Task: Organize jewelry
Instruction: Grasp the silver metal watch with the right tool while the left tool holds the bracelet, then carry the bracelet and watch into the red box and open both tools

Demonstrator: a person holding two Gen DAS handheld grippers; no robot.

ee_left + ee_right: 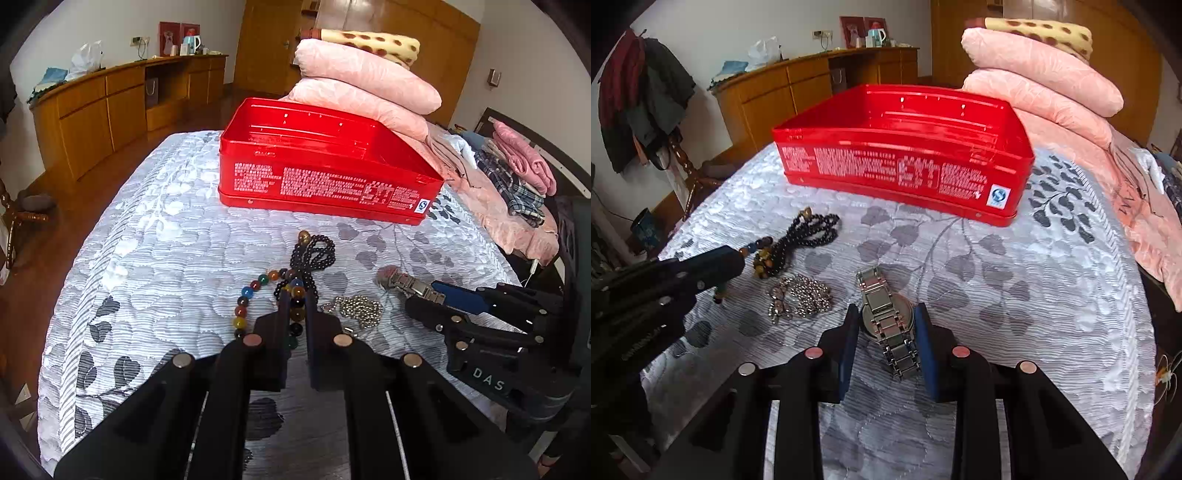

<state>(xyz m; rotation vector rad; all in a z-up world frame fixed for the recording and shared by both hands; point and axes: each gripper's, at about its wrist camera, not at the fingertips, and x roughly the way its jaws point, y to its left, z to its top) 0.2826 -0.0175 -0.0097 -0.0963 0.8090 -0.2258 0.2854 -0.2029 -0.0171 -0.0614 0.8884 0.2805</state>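
Left gripper [297, 295] clamped on the multicoloured bead bracelet [243, 306], right gripper [886, 325] pinching the steel wristwatch [886, 321] between its pads; smooth case may slip out.

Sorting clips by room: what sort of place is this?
Most likely a home bedroom: a bed under a leaf-print cover, stacked pink pillows, and a long wooden dresser along the wall.
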